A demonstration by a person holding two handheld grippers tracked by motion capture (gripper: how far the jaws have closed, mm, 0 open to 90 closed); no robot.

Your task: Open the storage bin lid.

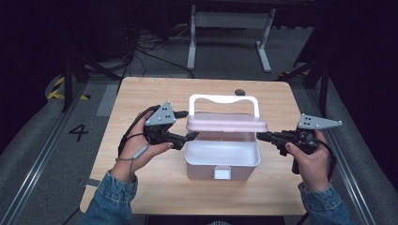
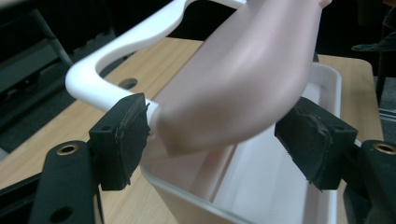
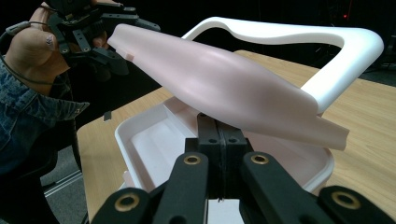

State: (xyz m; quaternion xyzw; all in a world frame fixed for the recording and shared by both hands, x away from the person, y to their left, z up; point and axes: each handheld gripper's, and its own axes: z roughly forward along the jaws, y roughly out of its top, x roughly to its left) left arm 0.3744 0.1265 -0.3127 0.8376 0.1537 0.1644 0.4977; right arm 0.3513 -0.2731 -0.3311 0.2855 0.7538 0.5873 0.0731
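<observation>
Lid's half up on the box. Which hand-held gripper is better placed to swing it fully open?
Probably the left hand-held gripper: its open jaws straddle the pink lid corner. The right hand-held gripper is shut beneath the lid.

A white rectangular plastic box [image 1: 222, 161] sits mid-desk [image 1: 141, 98], its pink lid [image 1: 226, 123] raised above it (handle [image 1: 224, 100] behind), between the left tool [image 1: 191, 136] and right tool [image 1: 259, 136].

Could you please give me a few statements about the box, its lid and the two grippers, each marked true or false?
1. The pink lid is raised above the box. True.
2. The left gripper is shut. False: its fingers stand apart, either side of the lid's end.
3. The right gripper is shut. True.
4. The white handle lies flat on the table. False: it stands up behind the lid.
5. The box is packed full. False: its visible interior looks empty.
</observation>
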